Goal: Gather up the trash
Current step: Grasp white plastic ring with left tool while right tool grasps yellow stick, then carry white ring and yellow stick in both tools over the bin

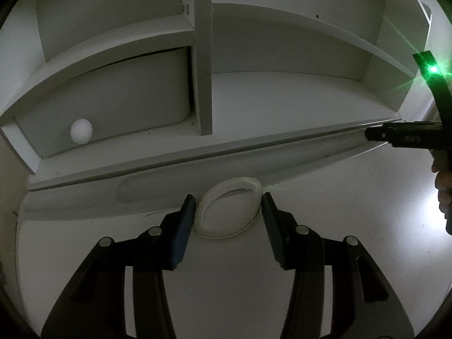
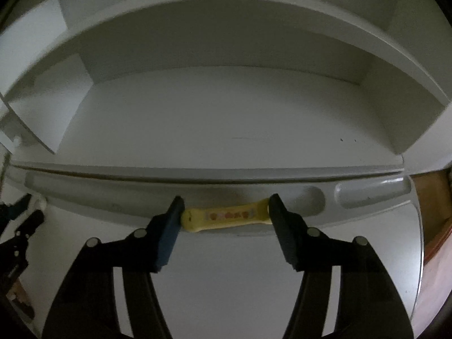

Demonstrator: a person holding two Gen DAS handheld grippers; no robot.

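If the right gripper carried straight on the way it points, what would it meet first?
Probably the flat yellow wrapper-like strip between the right gripper fingers, lying by the white desk groove; whether they touch it is unclear.

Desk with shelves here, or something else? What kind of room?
Likely a home study desk: white hutch shelves, a moulded pen groove along the desktop, a drawer knob. Room type can't be confirmed.

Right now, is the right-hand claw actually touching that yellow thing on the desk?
Touching. The right wrist view shows the yellow item spanning the right gripper, each end butting against a fingertip with no gap visible.
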